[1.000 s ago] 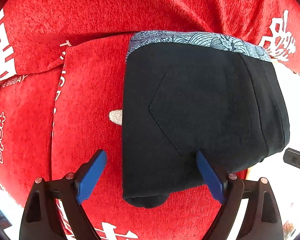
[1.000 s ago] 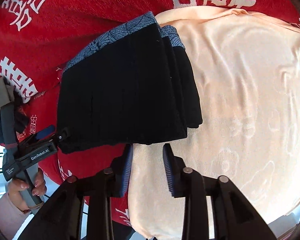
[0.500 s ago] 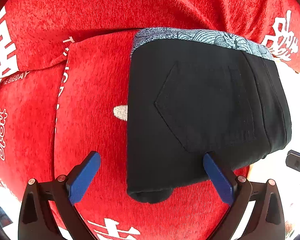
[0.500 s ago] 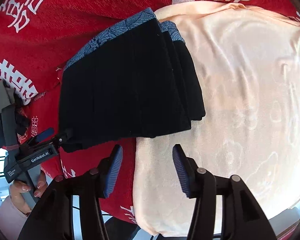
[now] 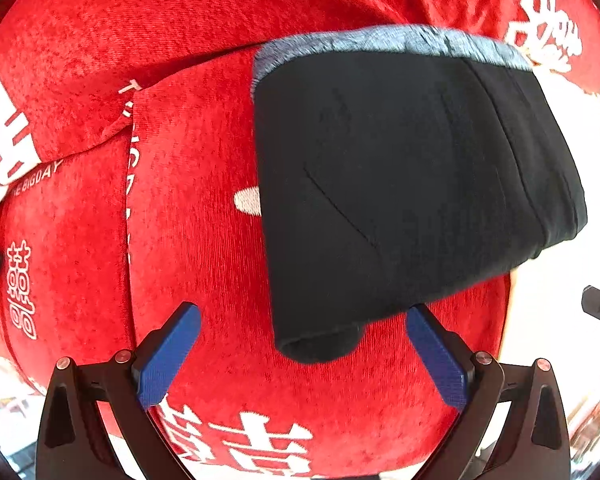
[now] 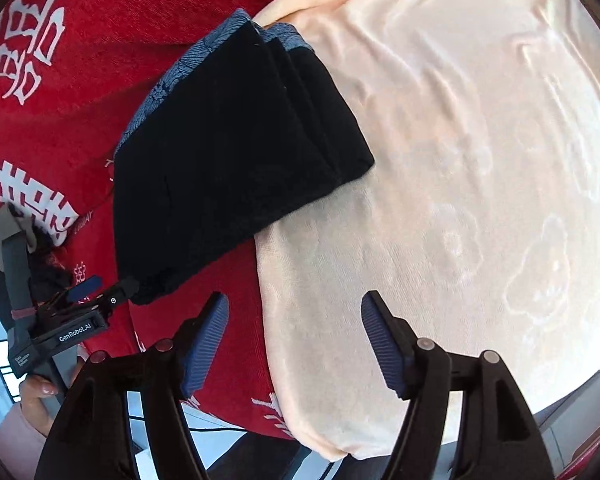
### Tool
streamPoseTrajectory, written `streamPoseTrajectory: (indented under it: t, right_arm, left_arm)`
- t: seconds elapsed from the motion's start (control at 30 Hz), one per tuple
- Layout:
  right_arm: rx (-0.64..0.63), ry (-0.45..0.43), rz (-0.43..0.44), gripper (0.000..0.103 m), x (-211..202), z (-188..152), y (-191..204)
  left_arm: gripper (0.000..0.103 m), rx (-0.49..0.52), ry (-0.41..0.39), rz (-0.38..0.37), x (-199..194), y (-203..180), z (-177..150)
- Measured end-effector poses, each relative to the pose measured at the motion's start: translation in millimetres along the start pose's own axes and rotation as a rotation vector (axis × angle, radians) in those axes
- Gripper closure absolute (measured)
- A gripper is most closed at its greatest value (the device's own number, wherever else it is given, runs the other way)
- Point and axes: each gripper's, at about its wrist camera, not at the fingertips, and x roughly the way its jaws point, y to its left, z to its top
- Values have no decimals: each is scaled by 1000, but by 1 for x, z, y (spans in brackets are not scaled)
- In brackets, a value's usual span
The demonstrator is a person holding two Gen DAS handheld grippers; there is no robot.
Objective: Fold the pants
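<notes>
The folded black pants (image 5: 404, 200) are seen lying across the red blanket (image 5: 188, 240) and the peach towel (image 6: 460, 200). Their near corner lies just ahead of the left gripper (image 5: 302, 354); the right gripper (image 6: 296, 340) is farther. Both sets of jaws are spread, empty.

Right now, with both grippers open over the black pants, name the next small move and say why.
Probably draw both grippers back and leave it. The black pants lie as a compact layered bundle across the red cloth and the peach towel. The left gripper and right gripper are open, holding nothing, so no fold looks left.
</notes>
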Motion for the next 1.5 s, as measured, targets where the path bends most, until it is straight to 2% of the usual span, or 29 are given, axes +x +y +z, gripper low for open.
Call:
streamPoseTrajectory:
  t: [0.03,0.37,1.1,1.5]
  right_arm:
    - [7,-1,2,24,-1,-3,-2]
    - [82,-11,23,24,-7,-14,-22]
    - [72,-42,44,24,-12,-7,-19]
    - [37,-116,9,24,-35,32,-18]
  left_arm:
    - [0,10,5,5,-1,-1,0]
    - [0,50,9,35,-11,-6,7]
    - [0,22,4,38,-9,0,8]
    - [0,-23,-32,54,-13,23,23]
